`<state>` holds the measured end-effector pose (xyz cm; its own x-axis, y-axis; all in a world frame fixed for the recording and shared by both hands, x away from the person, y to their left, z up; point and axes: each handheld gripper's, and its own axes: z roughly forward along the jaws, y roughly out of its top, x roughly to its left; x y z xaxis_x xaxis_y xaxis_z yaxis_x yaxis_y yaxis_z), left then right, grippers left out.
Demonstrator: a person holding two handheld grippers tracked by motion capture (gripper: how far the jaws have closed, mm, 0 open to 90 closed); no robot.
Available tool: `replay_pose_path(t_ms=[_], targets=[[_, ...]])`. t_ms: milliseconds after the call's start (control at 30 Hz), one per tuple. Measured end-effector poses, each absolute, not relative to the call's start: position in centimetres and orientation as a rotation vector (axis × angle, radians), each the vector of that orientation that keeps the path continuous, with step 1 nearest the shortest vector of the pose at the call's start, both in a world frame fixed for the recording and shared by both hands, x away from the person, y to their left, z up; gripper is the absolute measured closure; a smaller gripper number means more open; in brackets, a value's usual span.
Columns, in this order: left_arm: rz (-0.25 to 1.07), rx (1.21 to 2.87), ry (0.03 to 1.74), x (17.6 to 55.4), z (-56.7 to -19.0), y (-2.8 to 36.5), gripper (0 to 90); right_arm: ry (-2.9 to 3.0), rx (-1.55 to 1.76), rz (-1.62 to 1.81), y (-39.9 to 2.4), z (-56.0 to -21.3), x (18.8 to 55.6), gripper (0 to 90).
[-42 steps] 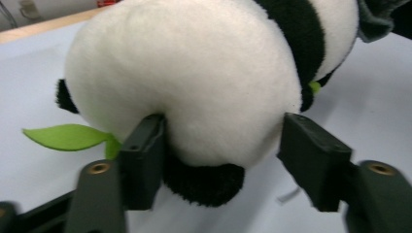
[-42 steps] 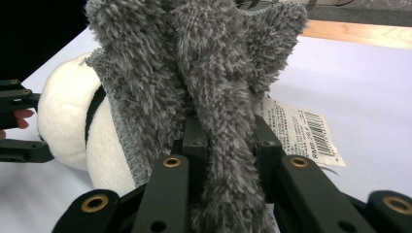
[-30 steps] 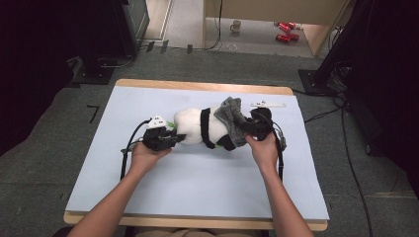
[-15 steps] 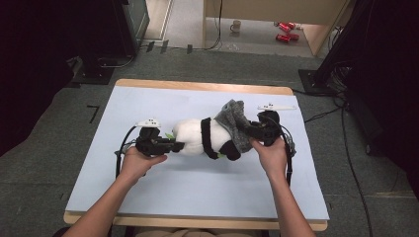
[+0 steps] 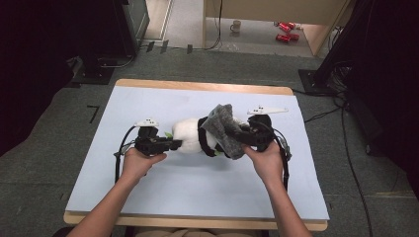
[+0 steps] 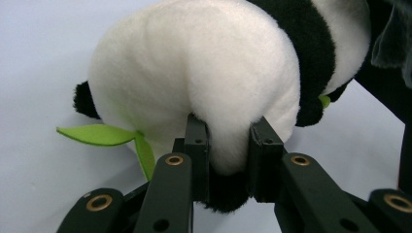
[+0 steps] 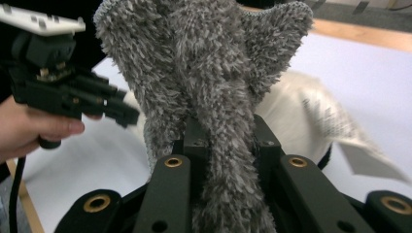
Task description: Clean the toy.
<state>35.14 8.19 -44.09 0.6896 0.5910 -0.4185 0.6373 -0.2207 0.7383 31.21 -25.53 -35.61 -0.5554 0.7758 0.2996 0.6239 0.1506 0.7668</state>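
- left gripper (image 6: 227, 145) view: jaws clenched on the plush panda's (image 6: 204, 77) white fur, green leaf (image 6: 104, 137) poking out
- right gripper (image 7: 226, 141) view: jaws pinching the grey fuzzy cloth (image 7: 209, 73), plus a paper tag (image 7: 340, 136) you can't spot from the high view

Plush panda (image 6: 204, 82): soft short-pile fabric, white and black, matt; green leaf (image 6: 97, 135) looks like smooth felt. Grey cloth (image 7: 218, 73): shaggy, rough looped pile, with a knit-like edge. Gripper jaws in both gripper views: matt black plastic with brass-coloured rivets; table (image 5: 163, 197) has a smooth pale matt sheet over a wooden edge.
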Motion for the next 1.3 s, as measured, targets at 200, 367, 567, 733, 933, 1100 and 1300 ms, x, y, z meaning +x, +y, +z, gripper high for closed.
replay_pose_path(t_ms=[200,367,567,733,933,1100,1300], targets=[[-0.019,1.909,0.951,35.2,-44.3,8.3,68.6,2.268,1.406,1.300,-24.7,-37.6,32.1,75.0],[0.016,1.904,0.916,35.1,-44.4,8.5,53.4,2.234,1.411,1.305,-24.8,-37.8,32.9,75.0],[0.113,1.903,0.814,34.8,-44.9,8.8,41.2,2.205,1.420,1.319,-24.8,-37.8,34.0,74.7],[0.176,1.885,0.792,34.8,-45.7,8.0,37.5,2.184,1.427,1.326,-24.8,-37.6,34.8,74.6],[0.202,1.862,0.854,35.1,-45.7,7.3,58.2,2.178,1.426,1.339,-24.7,-36.6,34.5,75.0],[0.184,1.874,0.864,34.8,-45.3,6.6,64.5,2.201,1.349,1.395,-23.0,-35.1,33.6,75.0],[0.157,1.862,0.889,34.5,-44.9,6.1,65.4,2.286,1.303,1.414,-19.4,-36.1,33.5,75.0]])
